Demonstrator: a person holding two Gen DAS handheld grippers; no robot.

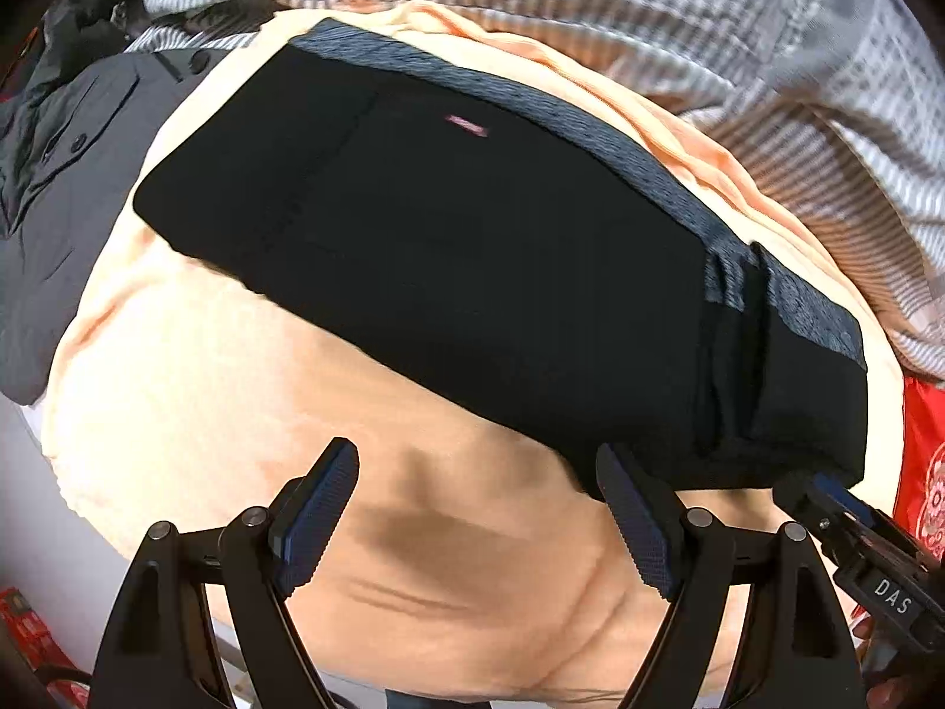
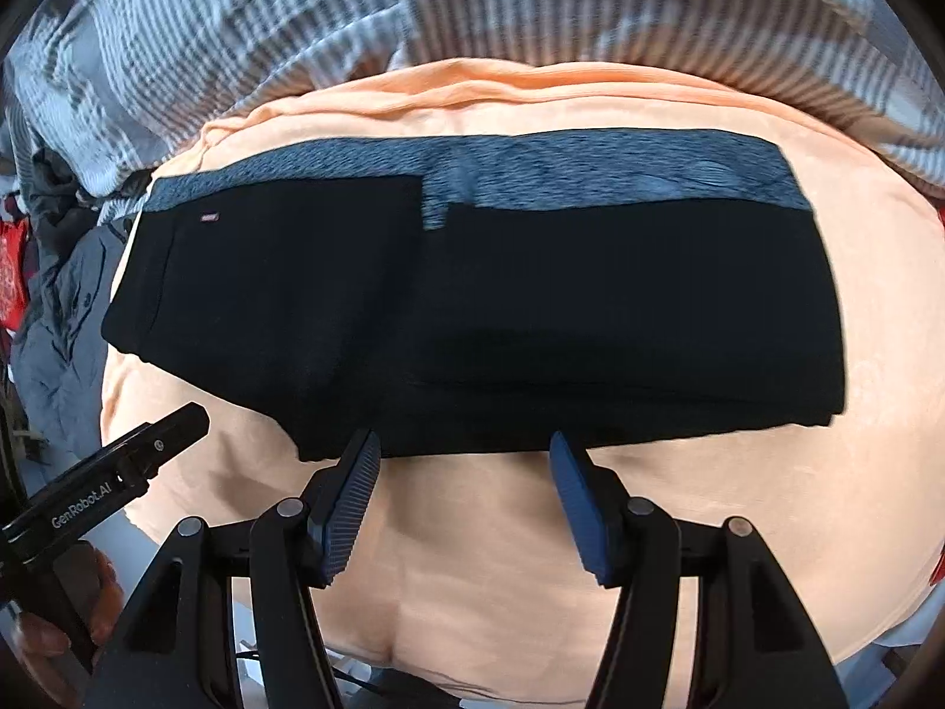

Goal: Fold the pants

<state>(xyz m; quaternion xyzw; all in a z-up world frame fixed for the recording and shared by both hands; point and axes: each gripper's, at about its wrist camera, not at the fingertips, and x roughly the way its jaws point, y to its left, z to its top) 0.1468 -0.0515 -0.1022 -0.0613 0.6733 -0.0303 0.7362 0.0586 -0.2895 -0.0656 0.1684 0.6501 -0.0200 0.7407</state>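
The black pants (image 1: 472, 248) lie folded into a compact rectangle on a peach blanket (image 1: 224, 402), with a grey-blue waistband (image 1: 531, 118) along the far edge and a small pink label. They also show in the right wrist view (image 2: 472, 319). My left gripper (image 1: 478, 472) is open and empty, just in front of the pants' near edge. My right gripper (image 2: 463, 461) is open and empty, its fingertips at the near edge of the fold. The right gripper's body (image 1: 874, 543) shows at the lower right of the left wrist view; the left gripper's body (image 2: 112, 484) shows at the lower left of the right wrist view.
A grey-and-white checked cover (image 2: 236, 29) bunches behind the blanket. A dark grey buttoned garment (image 1: 65, 177) lies to the left. Red patterned cloth (image 1: 921, 461) sits at the right edge. A hand holds the left gripper's handle (image 2: 65, 620).
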